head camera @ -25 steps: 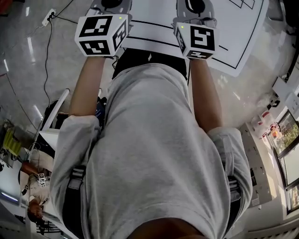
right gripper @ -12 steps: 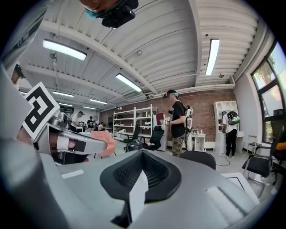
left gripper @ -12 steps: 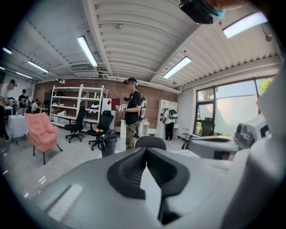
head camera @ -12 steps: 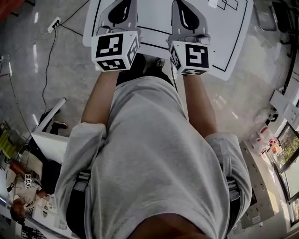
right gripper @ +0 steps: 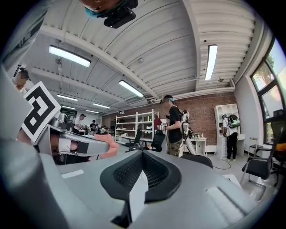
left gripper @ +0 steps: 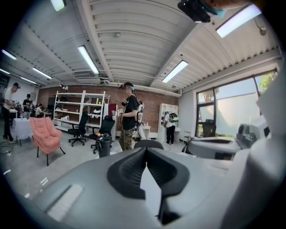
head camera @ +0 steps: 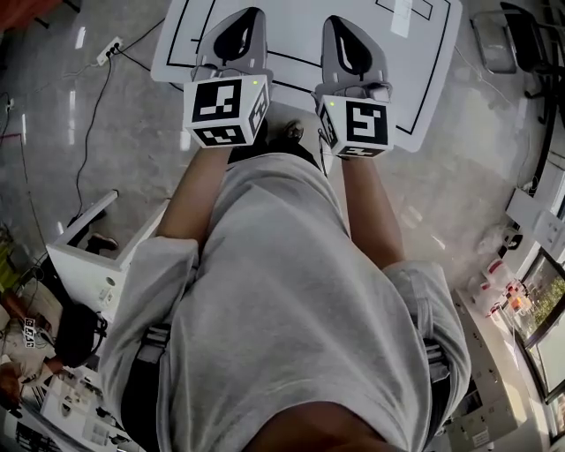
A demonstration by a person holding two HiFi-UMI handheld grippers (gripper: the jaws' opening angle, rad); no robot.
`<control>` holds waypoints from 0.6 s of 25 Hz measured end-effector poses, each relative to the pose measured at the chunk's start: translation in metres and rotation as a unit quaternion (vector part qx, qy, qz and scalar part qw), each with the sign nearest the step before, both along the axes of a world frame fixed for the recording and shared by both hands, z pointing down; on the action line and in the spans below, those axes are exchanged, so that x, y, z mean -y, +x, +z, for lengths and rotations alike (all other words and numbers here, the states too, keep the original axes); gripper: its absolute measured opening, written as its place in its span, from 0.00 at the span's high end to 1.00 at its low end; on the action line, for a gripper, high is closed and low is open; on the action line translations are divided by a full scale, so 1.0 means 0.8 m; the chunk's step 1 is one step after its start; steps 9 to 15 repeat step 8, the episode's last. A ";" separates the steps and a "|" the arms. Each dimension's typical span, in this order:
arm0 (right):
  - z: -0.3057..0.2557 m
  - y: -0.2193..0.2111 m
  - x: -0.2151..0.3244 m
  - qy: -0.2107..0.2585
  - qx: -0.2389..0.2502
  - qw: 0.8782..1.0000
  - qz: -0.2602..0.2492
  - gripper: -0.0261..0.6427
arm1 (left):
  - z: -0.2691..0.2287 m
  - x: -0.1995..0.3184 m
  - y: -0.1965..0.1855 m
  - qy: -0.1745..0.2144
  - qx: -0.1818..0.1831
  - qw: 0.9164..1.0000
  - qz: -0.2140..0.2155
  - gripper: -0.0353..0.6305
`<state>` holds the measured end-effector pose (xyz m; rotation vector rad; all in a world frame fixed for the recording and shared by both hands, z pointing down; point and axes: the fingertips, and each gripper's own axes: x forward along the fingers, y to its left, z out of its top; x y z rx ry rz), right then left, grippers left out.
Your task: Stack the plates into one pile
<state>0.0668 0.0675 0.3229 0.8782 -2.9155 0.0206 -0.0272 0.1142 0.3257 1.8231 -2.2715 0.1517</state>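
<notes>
Your head camera looks steeply down onto the near edge of the table (head camera: 291, 37), while cameras riding your left gripper (head camera: 249, 16) and right gripper (head camera: 338, 22) face level, sharing the brick wall (right gripper: 203, 112).

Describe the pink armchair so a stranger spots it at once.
In the left gripper view, find the brick wall and its white shelving. In front of the shelving's left end stands the pink armchair, the only pink, upholstered seat; its neighbours are black office chairs.

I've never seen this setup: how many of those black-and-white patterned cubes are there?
2. The left cube sits on the left gripper, the right cube on the right gripper, side by side by the white table's near edge. None looks hidden.
</notes>
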 end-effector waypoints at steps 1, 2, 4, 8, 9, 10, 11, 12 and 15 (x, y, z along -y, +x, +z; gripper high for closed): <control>-0.002 0.005 -0.002 0.002 0.001 1.000 0.000 0.96 | -0.002 -0.001 0.005 0.003 0.002 1.000 0.000 0.94; -0.004 0.010 -0.004 0.004 0.001 1.000 0.000 0.96 | -0.003 -0.003 0.011 0.005 0.003 1.000 0.000 0.94; -0.006 0.022 -0.010 0.007 0.001 1.000 -0.001 0.96 | -0.003 -0.008 0.022 0.004 0.002 1.000 0.000 0.94; -0.009 0.052 -0.027 0.009 -0.002 1.000 -0.004 0.96 | 0.001 -0.020 0.055 -0.004 0.004 1.000 0.005 0.94; -0.009 0.052 -0.027 0.009 -0.002 1.000 -0.004 0.96 | 0.001 -0.020 0.055 -0.004 0.004 1.000 0.005 0.94; -0.009 0.052 -0.027 0.009 -0.002 1.000 -0.004 0.96 | 0.001 -0.020 0.055 -0.004 0.004 1.000 0.005 0.94; -0.009 0.052 -0.027 0.009 -0.002 1.000 -0.004 0.96 | 0.001 -0.020 0.055 -0.004 0.004 1.000 0.005 0.94; -0.009 0.052 -0.027 0.009 -0.002 1.000 -0.004 0.96 | 0.001 -0.020 0.055 -0.004 0.004 1.000 0.005 0.94; -0.009 0.052 -0.027 0.009 -0.002 1.000 -0.004 0.96 | 0.001 -0.020 0.055 -0.004 0.004 1.000 0.005 0.94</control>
